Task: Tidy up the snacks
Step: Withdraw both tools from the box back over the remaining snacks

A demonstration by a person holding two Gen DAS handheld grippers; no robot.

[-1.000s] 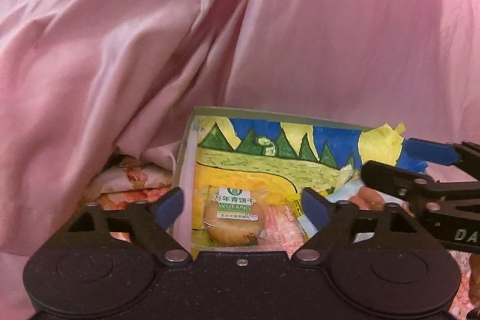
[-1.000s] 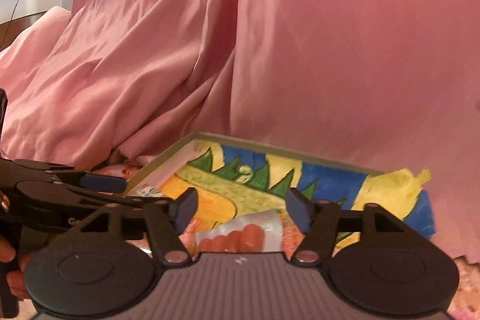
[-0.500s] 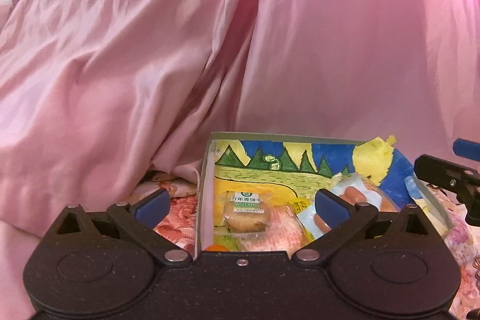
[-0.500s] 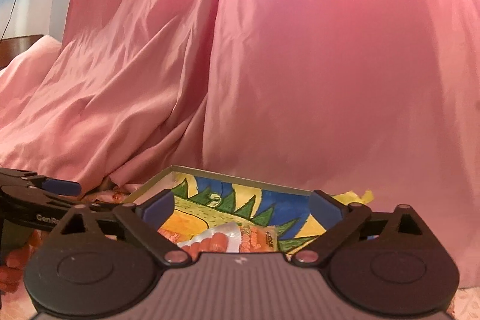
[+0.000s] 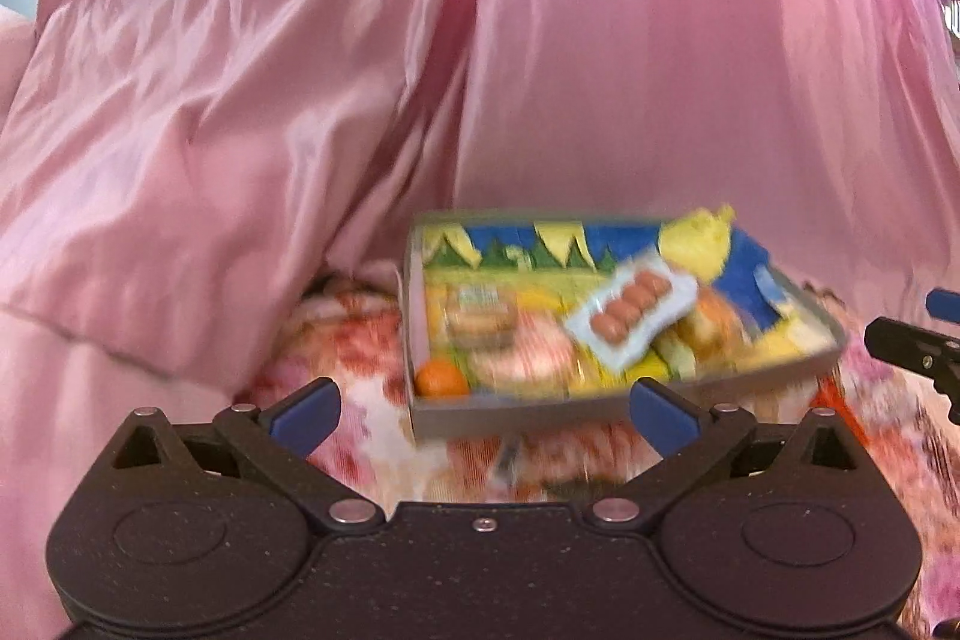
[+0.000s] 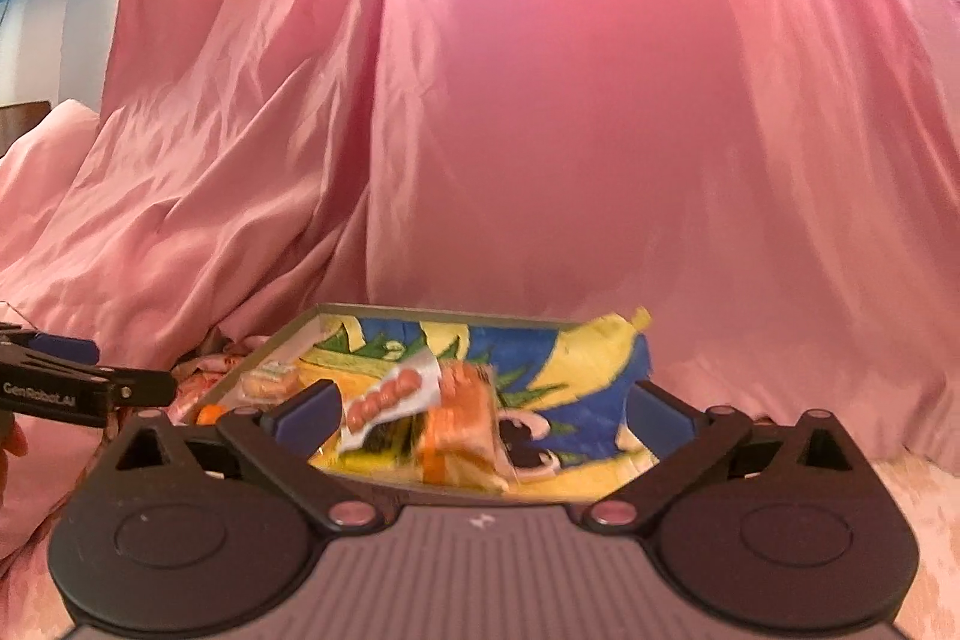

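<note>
A shallow grey box with a painted blue, yellow and green lining holds several snacks. A clear sausage pack lies on top, with a wrapped biscuit at the left, an orange in the near left corner and orange-wrapped packs at the right. The box also shows in the right wrist view, with the sausage pack and an orange pack. My left gripper is open and empty, in front of the box. My right gripper is open and empty, at the box's near edge.
Pink satin cloth hangs behind and around the box. A floral red and white cloth lies under it. The right gripper's finger shows at the right edge of the left view. The left gripper's finger shows at the left of the right view.
Both grippers have pulled back from the box and opened wide. The sausage pack, between the right fingers one second ago, now lies in the box.
</note>
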